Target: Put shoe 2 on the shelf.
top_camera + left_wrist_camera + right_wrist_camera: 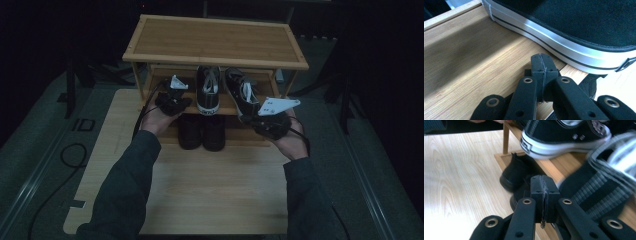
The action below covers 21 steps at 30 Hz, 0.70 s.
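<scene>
A bamboo shoe rack [215,40] stands at the far end of a wooden board. Two black sneakers with white soles sit on its middle shelf, one in the centre [208,90] and one to the right [242,95], turned askew. My left gripper [175,100] is shut and empty at the shelf's left part. Its closed jaws [541,62] hover over the bare shelf wood [474,55] just beside the sneaker's white sole [554,37]. My right gripper [270,122] is shut too, its jaws [543,186] empty, close against the right sneaker's heel [599,187].
Two dark shoes [190,131] [214,132] stand on the rack's bottom level, under the sneakers. The rack's top shelf is bare. The wooden board [215,190] stretches toward the person. A black cable [70,155] loops on the grey floor at the left.
</scene>
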{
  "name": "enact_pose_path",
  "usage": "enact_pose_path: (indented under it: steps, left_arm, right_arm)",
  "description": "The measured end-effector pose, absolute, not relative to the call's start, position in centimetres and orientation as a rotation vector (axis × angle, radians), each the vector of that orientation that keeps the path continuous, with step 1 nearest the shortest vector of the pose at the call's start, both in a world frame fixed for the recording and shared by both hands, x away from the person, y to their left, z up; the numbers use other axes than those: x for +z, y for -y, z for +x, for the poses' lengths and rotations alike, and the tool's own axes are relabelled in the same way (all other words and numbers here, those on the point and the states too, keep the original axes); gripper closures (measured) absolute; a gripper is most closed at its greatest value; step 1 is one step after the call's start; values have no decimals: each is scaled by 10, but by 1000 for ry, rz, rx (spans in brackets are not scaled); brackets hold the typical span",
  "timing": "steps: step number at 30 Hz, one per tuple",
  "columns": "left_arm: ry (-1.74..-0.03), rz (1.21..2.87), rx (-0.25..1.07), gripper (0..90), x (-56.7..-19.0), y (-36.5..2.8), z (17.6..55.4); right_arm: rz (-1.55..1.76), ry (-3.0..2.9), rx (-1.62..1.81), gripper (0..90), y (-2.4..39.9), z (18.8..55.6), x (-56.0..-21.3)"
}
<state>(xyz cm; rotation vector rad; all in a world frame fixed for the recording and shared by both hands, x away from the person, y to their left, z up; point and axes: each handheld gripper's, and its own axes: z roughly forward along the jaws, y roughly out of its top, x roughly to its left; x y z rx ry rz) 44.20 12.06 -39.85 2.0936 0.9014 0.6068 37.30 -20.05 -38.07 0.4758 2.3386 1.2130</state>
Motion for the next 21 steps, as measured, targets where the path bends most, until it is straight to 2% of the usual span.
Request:
enact_pose_path:
  steps: [10, 21]
  left_arm:
    - [-905, 2086, 581, 900, -398, -123, 444]
    - [-904, 2112, 617, 900, -397, -118, 442]
  right_arm:
    - [533, -2352, 1190, 892, 229, 371, -393]
    - [509, -2309, 1228, 900, 221, 372, -393]
